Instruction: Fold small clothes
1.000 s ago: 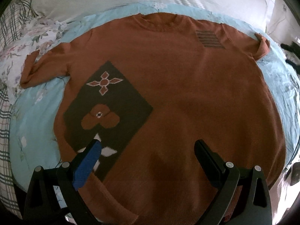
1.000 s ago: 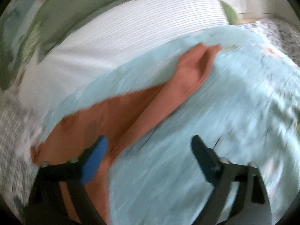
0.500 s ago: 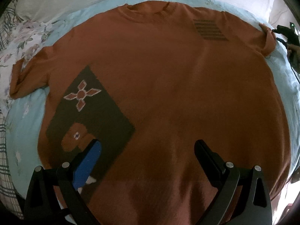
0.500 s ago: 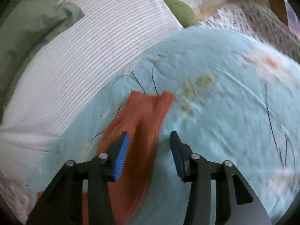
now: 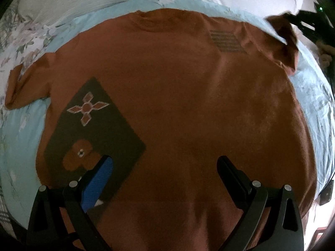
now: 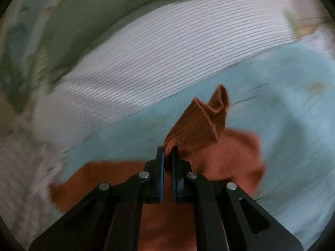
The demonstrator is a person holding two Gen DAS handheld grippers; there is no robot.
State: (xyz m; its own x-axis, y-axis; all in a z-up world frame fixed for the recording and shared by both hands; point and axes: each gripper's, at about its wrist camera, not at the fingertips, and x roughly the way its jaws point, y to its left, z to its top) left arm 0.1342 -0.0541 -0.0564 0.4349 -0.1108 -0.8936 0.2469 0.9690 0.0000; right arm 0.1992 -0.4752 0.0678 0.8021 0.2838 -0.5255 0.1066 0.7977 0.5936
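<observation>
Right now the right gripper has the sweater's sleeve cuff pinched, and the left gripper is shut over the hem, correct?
Not quite. The left gripper is open, jaws wide apart over the sweater, as the left wrist view shows. The right gripper does pinch the sleeve cuff.

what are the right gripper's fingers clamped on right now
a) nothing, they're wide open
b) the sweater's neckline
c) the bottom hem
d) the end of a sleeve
d: in the right wrist view the right gripper has its fingers pinched together on the ribbed cuff end of the sleeve of the orange sweater, and the cuff stands up off the light blue bedsheet.
</observation>
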